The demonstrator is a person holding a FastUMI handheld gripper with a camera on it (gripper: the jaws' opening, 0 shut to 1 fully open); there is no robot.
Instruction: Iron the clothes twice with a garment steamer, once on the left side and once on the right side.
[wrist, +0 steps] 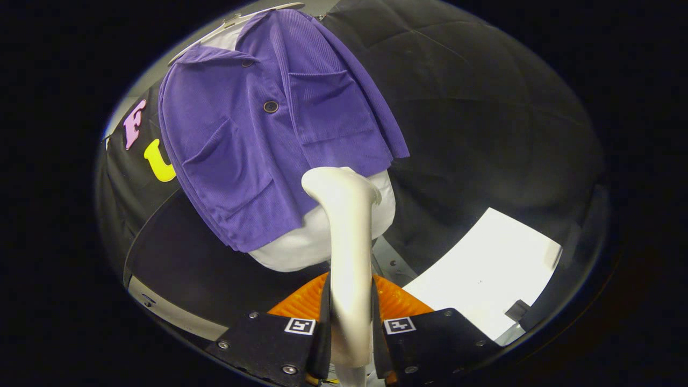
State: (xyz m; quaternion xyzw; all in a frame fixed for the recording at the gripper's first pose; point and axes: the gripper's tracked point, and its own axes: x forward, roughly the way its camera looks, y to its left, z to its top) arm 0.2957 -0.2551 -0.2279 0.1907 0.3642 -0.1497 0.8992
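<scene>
A purple corduroy shirt (pixel 258 134) with dark buttons and two chest pockets hangs on a white hanger (pixel 236 21), over a white garment (pixel 301 242) whose hem shows below it. My gripper (pixel 349 328) is shut on the cream handle of a garment steamer (pixel 346 236), which rises from between the fingers. The steamer's head (pixel 336 183) sits at the shirt's lower hem, near the middle and a little to its right side. I cannot tell whether the head touches the cloth.
The black booth wall (pixel 484 107) hangs behind and to the right of the shirt. A white table surface (pixel 489 269) lies to the right beyond the fingers. A dark curved panel with a pale edge (pixel 177 258) sits to the left below the shirt.
</scene>
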